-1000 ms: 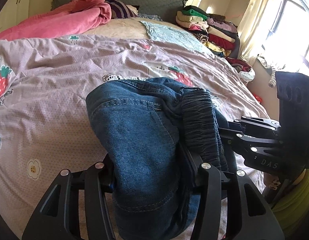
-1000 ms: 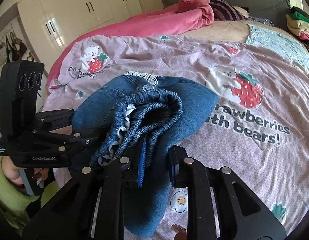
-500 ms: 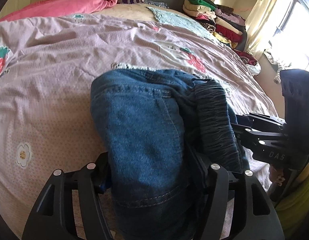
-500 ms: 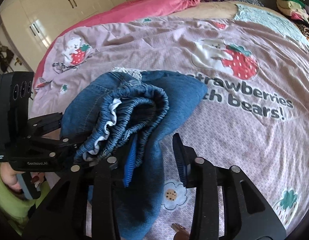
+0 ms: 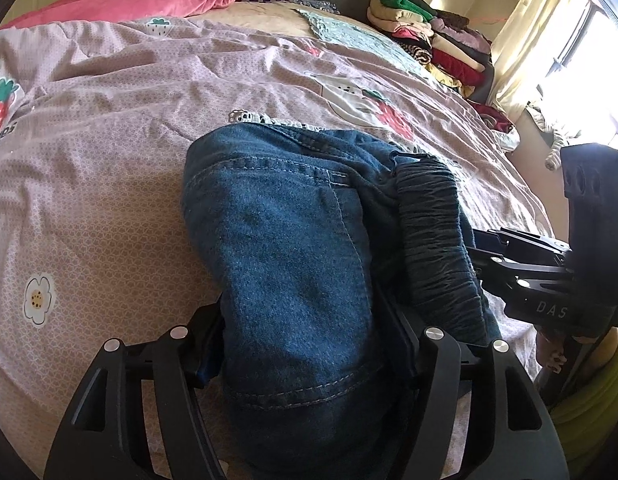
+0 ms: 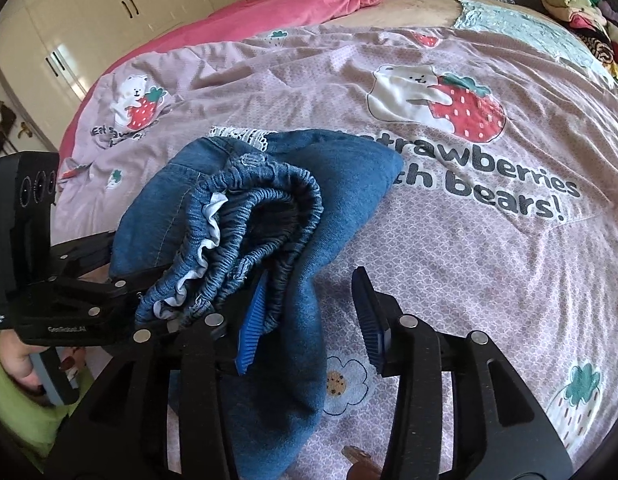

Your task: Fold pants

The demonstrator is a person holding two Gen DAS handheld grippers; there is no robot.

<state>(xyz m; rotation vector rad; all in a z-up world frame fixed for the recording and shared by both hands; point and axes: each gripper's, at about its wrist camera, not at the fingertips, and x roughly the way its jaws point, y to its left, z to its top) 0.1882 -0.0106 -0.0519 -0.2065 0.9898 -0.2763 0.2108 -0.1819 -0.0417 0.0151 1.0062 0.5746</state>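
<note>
The folded pants [image 5: 301, 264] lie bundled on the bed's lilac strawberry cover [image 6: 469, 240], lower than a second ago. Left tool [image 5: 305, 332] stands wide around the denim; right tool [image 6: 309, 320] is opening, its pads clear. Stacked clothes [image 5: 429, 36] sit beyond.

Folded pants [image 5: 293, 264] lie on the bedspread [image 5: 109, 168], with, seemingly, a clothes stack [image 5: 433, 44] behind at right.
</note>
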